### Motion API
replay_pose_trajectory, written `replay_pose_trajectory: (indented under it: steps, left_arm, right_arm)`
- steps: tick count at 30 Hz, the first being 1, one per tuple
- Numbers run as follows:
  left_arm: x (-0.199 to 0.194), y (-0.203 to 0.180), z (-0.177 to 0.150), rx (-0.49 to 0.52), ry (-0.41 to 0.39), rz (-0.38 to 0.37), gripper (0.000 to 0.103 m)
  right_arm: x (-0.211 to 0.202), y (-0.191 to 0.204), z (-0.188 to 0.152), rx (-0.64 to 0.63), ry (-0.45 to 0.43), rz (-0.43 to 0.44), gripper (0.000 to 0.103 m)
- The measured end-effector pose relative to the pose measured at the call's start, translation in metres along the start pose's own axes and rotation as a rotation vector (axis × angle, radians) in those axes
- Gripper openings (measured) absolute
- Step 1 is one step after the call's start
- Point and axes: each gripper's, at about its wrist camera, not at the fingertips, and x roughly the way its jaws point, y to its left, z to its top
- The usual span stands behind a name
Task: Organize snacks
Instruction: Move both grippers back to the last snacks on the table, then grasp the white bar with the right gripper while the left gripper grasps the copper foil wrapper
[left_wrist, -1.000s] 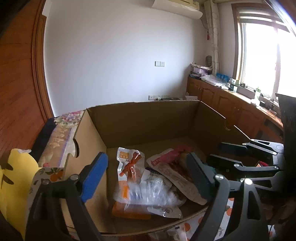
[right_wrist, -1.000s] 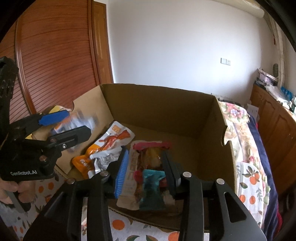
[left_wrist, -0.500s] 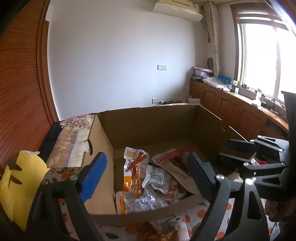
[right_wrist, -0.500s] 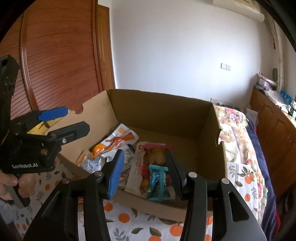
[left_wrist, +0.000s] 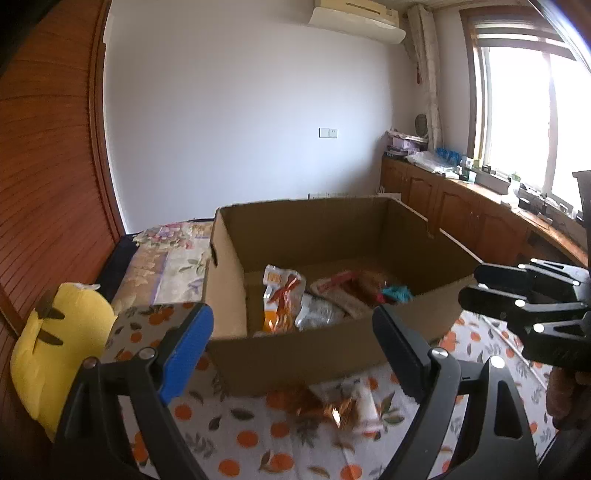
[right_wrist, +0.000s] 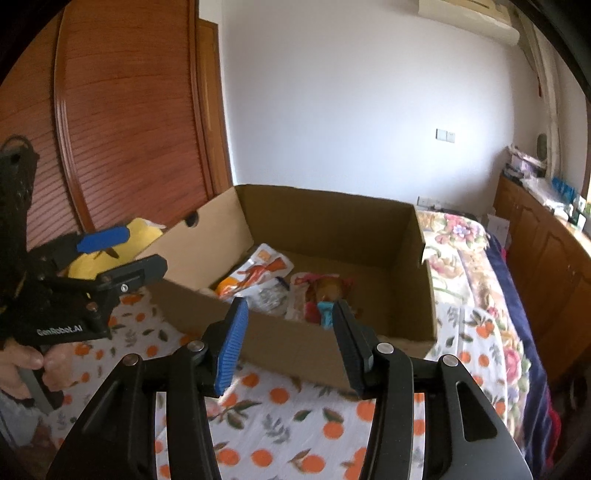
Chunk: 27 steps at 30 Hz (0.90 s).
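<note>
A brown cardboard box (left_wrist: 295, 354) (right_wrist: 369, 236) stands on the orange-print cloth. Inside lie several snack packets: an orange-and-white one (left_wrist: 280, 299) (right_wrist: 258, 273), a clear silvery one (left_wrist: 317, 314) (right_wrist: 269, 295), a red-and-white one (left_wrist: 343, 291) (right_wrist: 321, 291) and a teal one (left_wrist: 397, 293) (right_wrist: 325, 314). More shiny orange and white packets (left_wrist: 332, 404) lie on the cloth before the box. My left gripper (left_wrist: 291, 354) is open and empty, in front of the box. My right gripper (right_wrist: 288, 339) is open and empty, before the box's near wall.
A yellow plush toy (left_wrist: 55, 339) (right_wrist: 110, 247) sits left of the box. A floral bedspread (right_wrist: 465, 251) lies beyond it. Wooden cabinets (left_wrist: 461, 225) run along the right wall under a window; wooden slatted doors (right_wrist: 122, 122) stand on the left.
Both grippers have pulled back and up, out of the box. The clear packet and the teal packet, held a second ago, now lie in the box.
</note>
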Motion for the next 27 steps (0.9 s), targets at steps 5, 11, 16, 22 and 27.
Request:
replay_pose_trajectory:
  steps: [5, 11, 16, 22, 27]
  left_arm:
    - [-0.011, 0.008, -0.017, -0.016, 0.020, 0.005, 0.089]
    - [-0.016, 0.023, -0.047, -0.041, 0.059, 0.021, 0.089]
    - [-0.010, 0.032, -0.070, -0.053, 0.102, 0.023, 0.089]
    - [-0.005, 0.038, -0.087, -0.067, 0.134, 0.014, 0.089]
    - [-0.001, 0.044, -0.093, -0.092, 0.148, 0.011, 0.089]
  right_arm:
    - [-0.005, 0.016, -0.012, 0.005, 0.017, 0.010, 0.048]
    - [0.007, 0.033, -0.033, 0.033, 0.065, 0.044, 0.047]
    - [0.035, 0.046, -0.050, 0.042, 0.126, 0.053, 0.042]
    - [0.065, 0.053, -0.061, 0.065, 0.193, 0.053, 0.041]
    - [0.089, 0.059, -0.071, 0.062, 0.248, 0.046, 0.041]
